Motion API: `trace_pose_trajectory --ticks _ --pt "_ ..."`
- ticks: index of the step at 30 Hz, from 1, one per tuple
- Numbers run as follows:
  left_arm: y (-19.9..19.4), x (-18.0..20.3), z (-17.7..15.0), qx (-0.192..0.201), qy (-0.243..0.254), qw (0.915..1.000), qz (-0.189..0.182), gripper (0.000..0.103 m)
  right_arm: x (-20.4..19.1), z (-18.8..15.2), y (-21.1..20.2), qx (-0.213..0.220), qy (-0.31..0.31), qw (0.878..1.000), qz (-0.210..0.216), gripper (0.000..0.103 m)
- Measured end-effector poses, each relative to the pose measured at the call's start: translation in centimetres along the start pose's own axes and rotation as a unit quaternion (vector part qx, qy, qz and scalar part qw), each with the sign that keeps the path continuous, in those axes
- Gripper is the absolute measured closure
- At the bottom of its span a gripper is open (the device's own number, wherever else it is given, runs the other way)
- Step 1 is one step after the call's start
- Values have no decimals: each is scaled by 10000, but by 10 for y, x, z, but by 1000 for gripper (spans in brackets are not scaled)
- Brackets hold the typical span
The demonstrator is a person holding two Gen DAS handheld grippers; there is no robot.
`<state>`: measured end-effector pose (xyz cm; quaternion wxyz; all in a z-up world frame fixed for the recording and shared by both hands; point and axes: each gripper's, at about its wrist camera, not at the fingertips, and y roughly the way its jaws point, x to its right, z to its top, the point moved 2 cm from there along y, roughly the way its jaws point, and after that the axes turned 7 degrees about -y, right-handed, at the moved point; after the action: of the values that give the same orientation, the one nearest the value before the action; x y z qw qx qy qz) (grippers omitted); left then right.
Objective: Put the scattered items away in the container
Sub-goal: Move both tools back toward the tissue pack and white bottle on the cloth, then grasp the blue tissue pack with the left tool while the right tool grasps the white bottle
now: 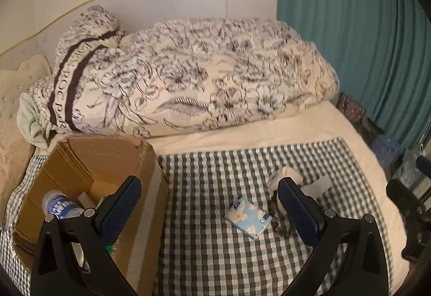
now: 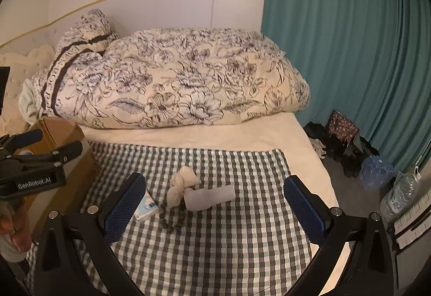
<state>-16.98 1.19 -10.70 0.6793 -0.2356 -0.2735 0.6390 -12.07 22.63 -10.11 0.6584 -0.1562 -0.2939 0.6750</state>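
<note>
While both tools hover over the bed, floral duvet fills 12 o'clock and checked cloth covers the middle. Cardboard box sits at 9 o'clock on the cloth's edge, water bottle inside. Left gripper jaws wide apart, empty, above the box rim. Right gripper jaws wide apart, empty. Between them on the cloth: white tube, knotted cream rag, tissue pack, bead string touching the rag.
</note>
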Motion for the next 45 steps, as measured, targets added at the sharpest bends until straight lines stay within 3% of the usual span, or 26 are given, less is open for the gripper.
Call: trace_pose_trajectory --ticks 12,24,41,45 --pt "52 14 -25 -536 201 9983 73 0 8 -17 46 -393 60 9992 16 0" --pt "99 25 -51 -1036 322 9940 96 0 3 -46 100 -931 -1 9950 352 0" --pt "167 30 -74 -1535 -31 9881 7 0 -4 -68 169 -1342 -336 9861 919 0" --pt "177 33 -78 -1594 -56 9872 -25 0 -8 -68 184 -1497 -617 9835 806 0"
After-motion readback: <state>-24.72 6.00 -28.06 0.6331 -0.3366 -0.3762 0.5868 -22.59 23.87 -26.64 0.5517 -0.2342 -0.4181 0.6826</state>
